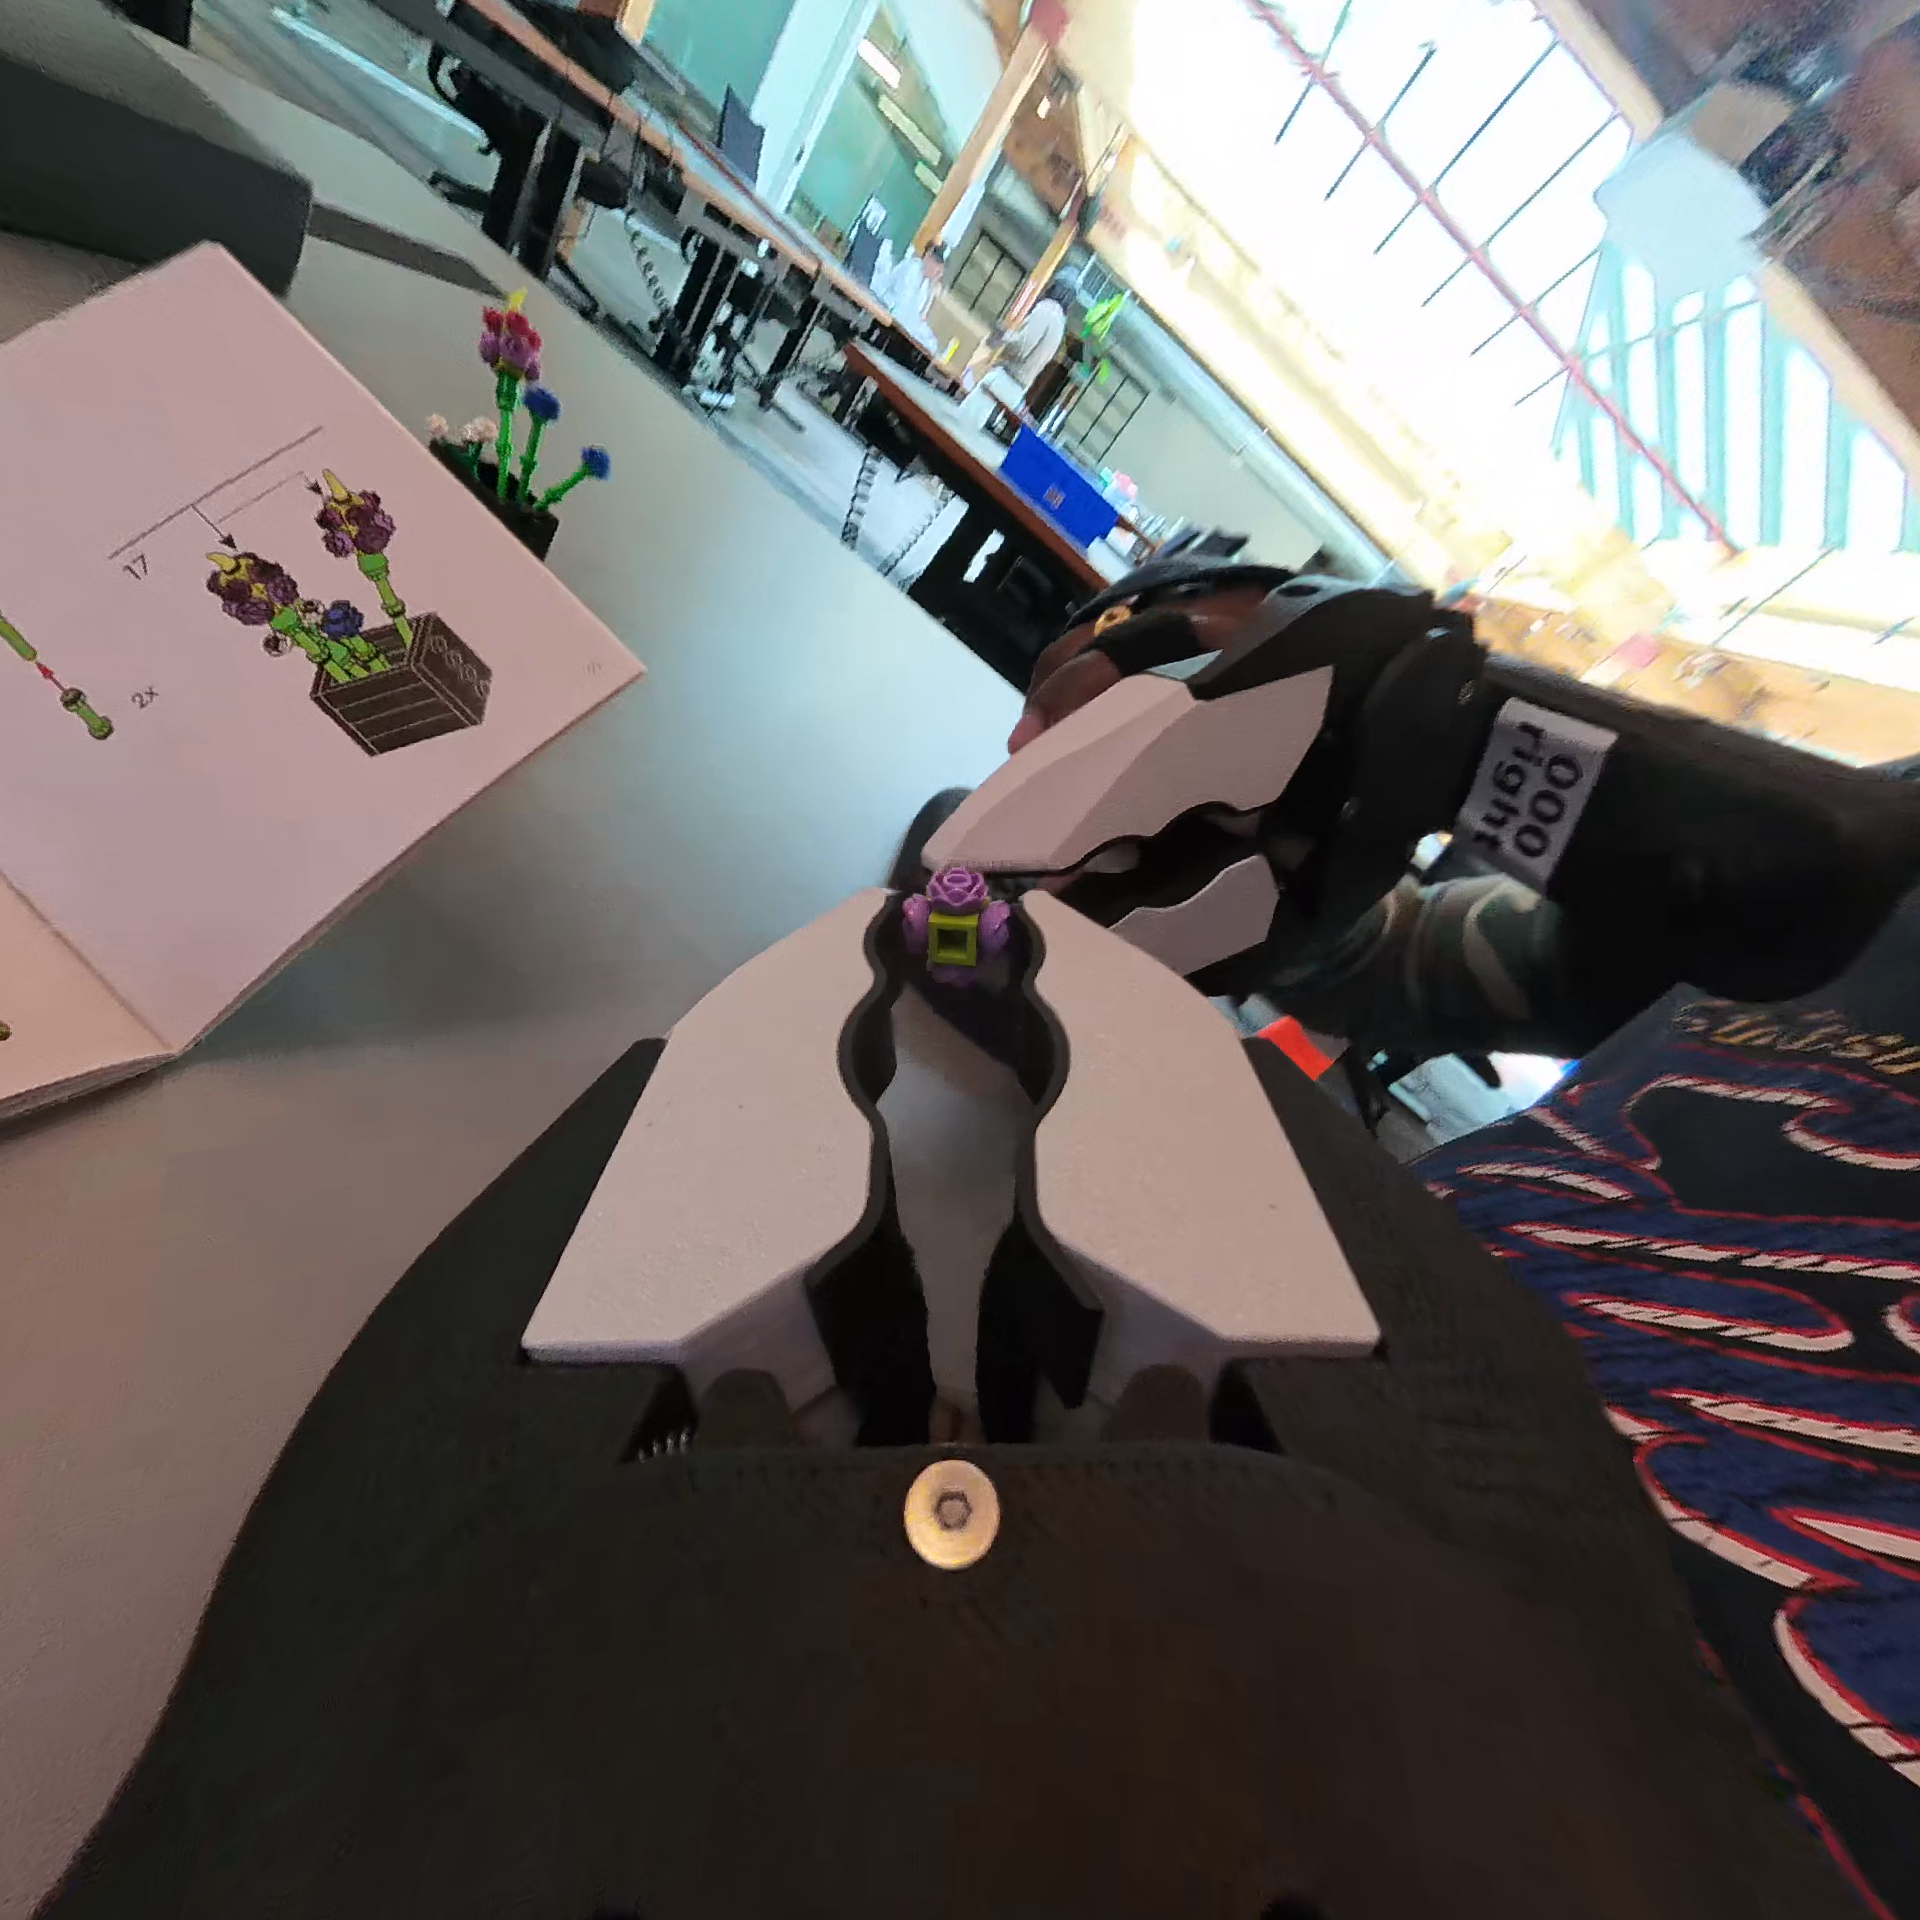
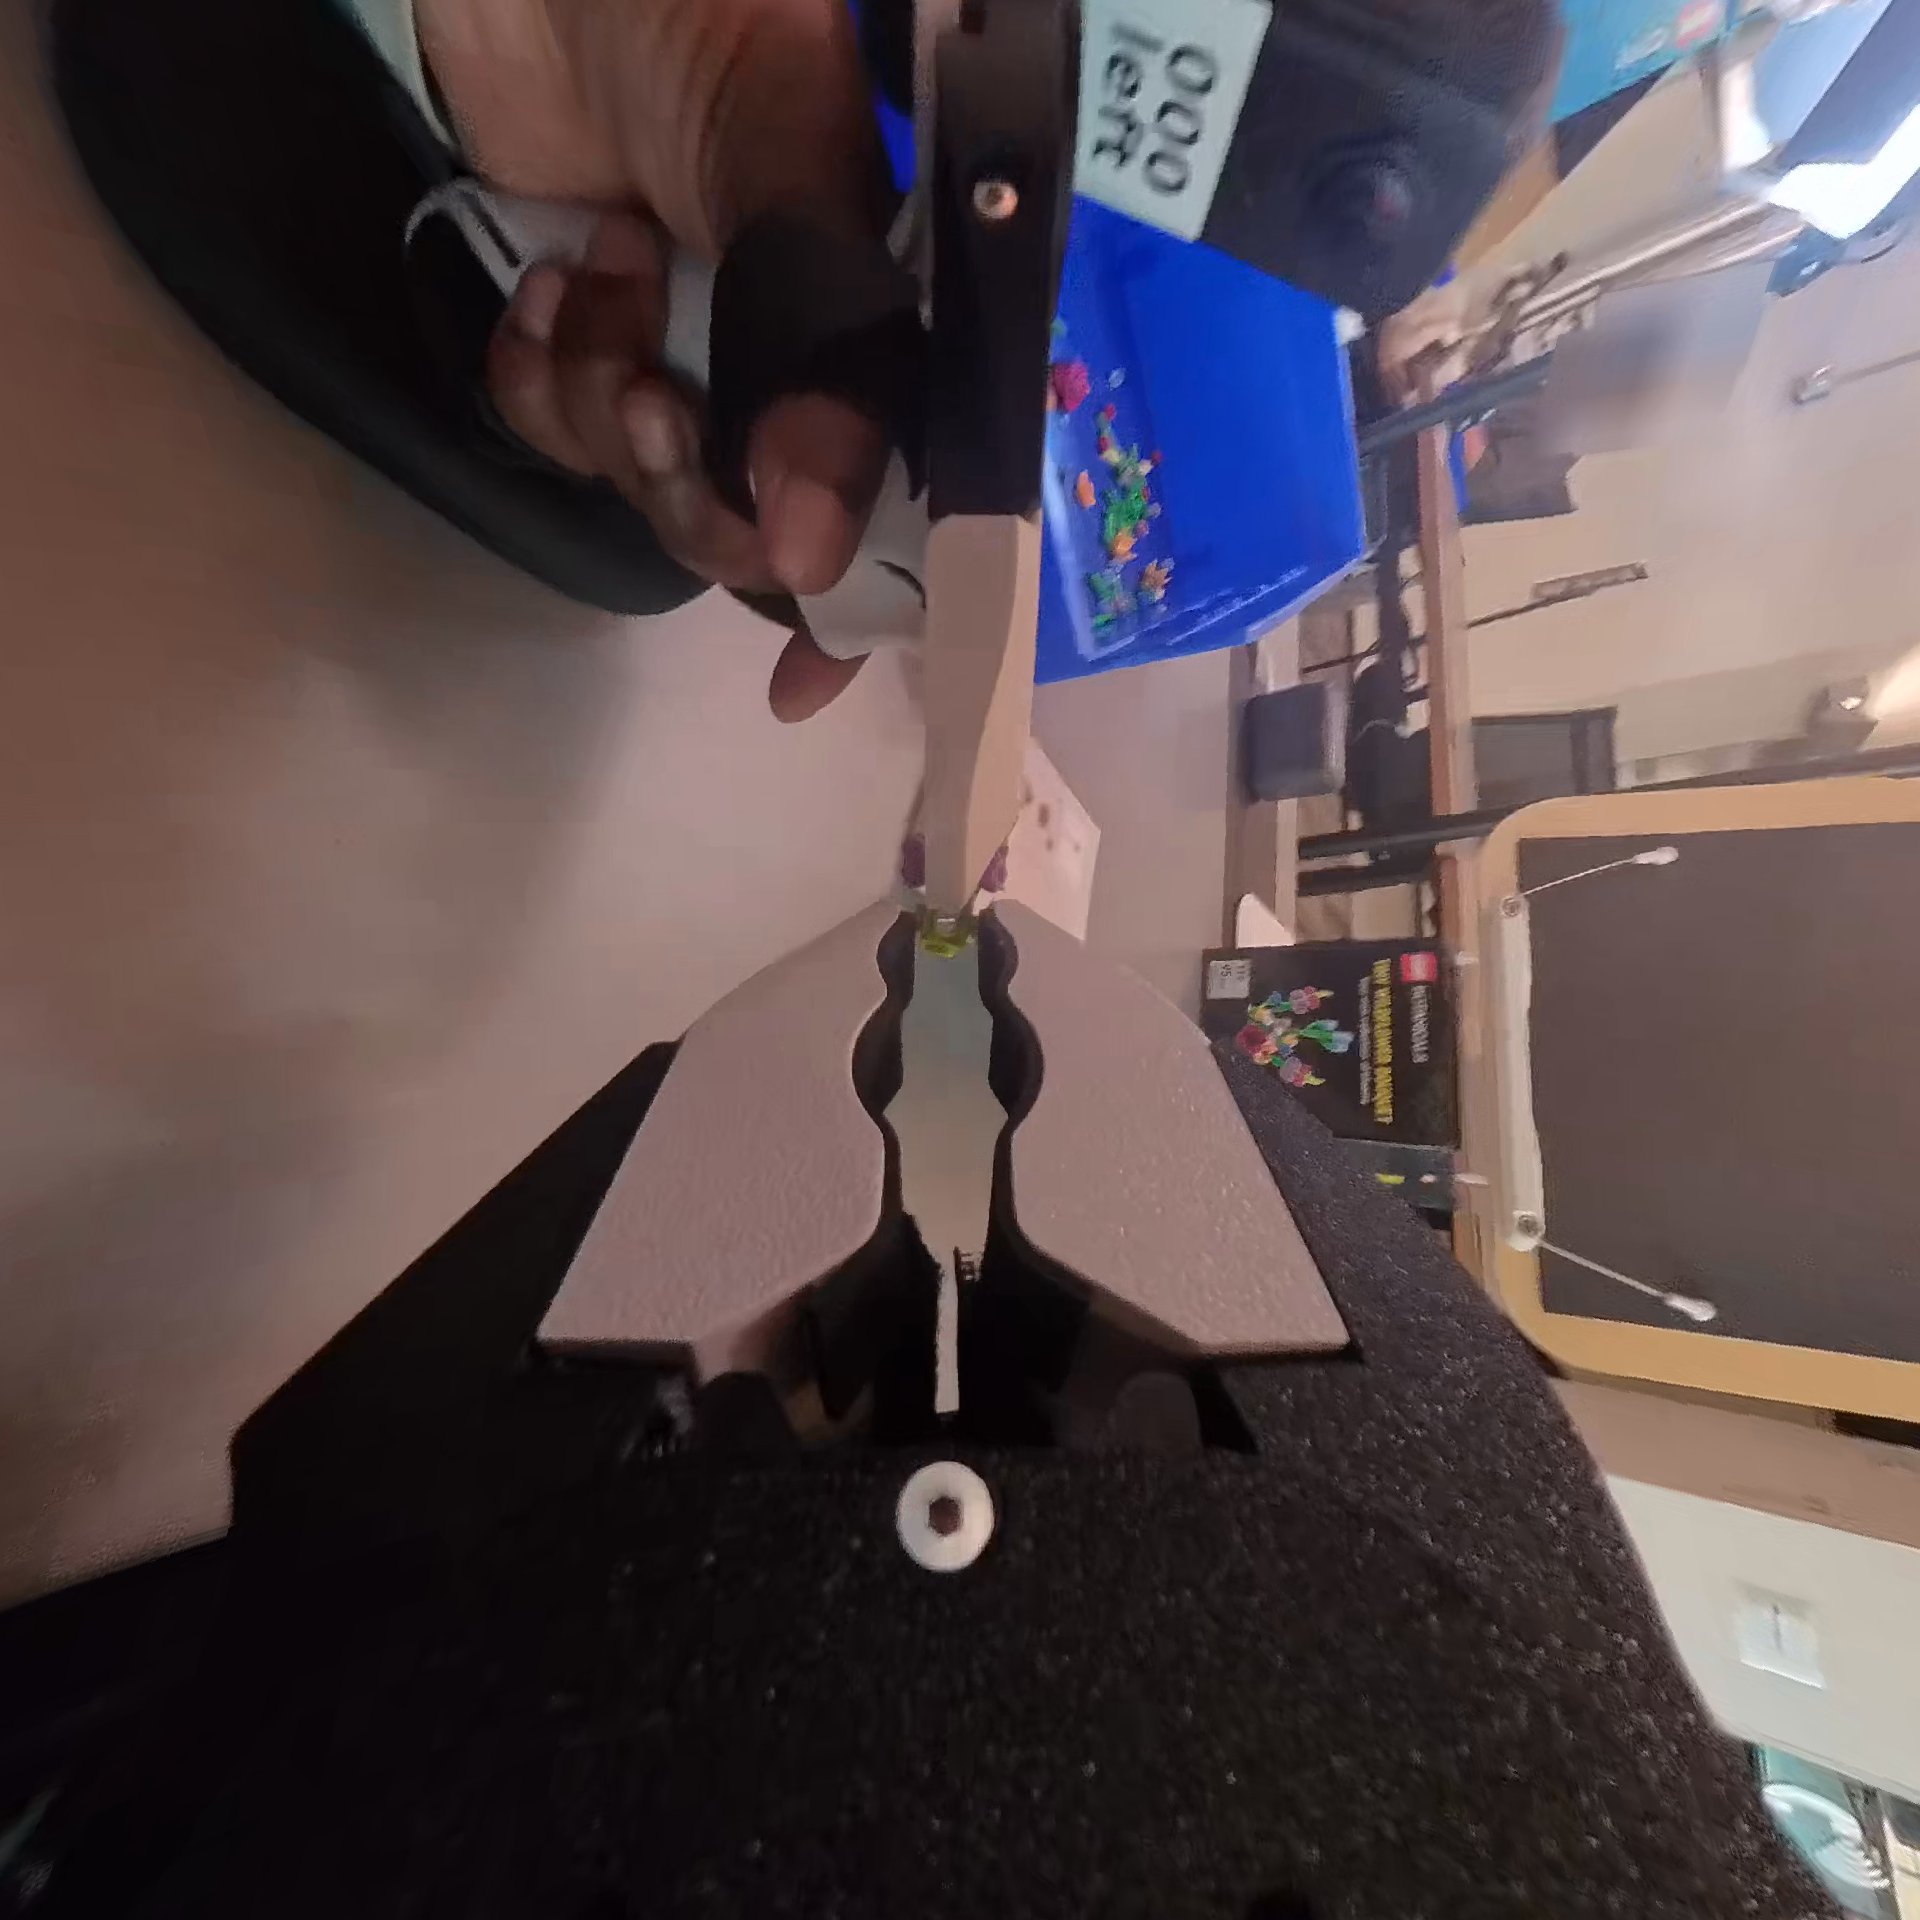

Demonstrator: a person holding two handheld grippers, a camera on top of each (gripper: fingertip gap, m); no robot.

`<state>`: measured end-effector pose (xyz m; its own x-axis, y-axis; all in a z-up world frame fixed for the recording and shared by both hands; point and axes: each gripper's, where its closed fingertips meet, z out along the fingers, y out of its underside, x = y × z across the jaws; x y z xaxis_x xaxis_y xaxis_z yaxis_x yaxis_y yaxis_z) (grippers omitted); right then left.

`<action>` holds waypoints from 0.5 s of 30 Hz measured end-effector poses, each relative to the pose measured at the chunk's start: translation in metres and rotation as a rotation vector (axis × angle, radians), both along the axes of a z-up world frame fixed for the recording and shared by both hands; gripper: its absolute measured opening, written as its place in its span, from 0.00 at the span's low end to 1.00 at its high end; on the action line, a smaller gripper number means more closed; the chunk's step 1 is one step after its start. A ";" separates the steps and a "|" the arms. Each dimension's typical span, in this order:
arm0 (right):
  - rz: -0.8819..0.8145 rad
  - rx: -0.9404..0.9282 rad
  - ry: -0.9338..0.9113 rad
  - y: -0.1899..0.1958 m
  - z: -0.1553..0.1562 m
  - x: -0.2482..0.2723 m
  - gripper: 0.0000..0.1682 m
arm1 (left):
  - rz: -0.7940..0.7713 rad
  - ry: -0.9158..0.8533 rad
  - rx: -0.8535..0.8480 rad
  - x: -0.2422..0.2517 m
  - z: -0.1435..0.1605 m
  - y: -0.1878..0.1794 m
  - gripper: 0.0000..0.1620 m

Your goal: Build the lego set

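Booklet (image 1: 208, 644) cut off left

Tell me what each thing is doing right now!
left gripper: shut on the purple flower piece.
purple flower piece: pinched at the fingertips, held up off the table.
right gripper: shut on a lime piece, tip to tip with the left.
instruction booklet: lying open.
flower box model: standing upright on the table.
blue bin: loose pieces inside.

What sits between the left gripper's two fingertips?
A purple flower piece with a lime-green centre, pinched by the left gripper; the left wrist view shows it.
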<state>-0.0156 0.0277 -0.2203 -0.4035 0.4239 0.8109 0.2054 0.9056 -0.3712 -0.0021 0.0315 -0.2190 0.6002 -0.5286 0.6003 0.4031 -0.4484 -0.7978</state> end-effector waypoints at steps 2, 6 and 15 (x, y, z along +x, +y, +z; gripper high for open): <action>0.030 -0.009 0.023 -0.002 0.006 -0.001 0.07 | -0.009 -0.053 0.033 -0.003 0.007 -0.001 0.12; 0.068 -0.042 0.029 -0.006 0.015 -0.003 0.07 | -0.026 -0.101 0.083 -0.005 0.016 -0.006 0.11; 0.137 -0.039 -0.065 -0.011 0.025 -0.003 0.07 | -0.058 -0.163 0.140 -0.006 0.027 -0.011 0.12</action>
<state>-0.0181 0.0162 -0.1951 -0.5105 0.3919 0.7653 0.1060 0.9120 -0.3963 -0.0081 0.0207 -0.1917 0.4676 -0.6441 0.6054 0.5088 -0.3640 -0.7802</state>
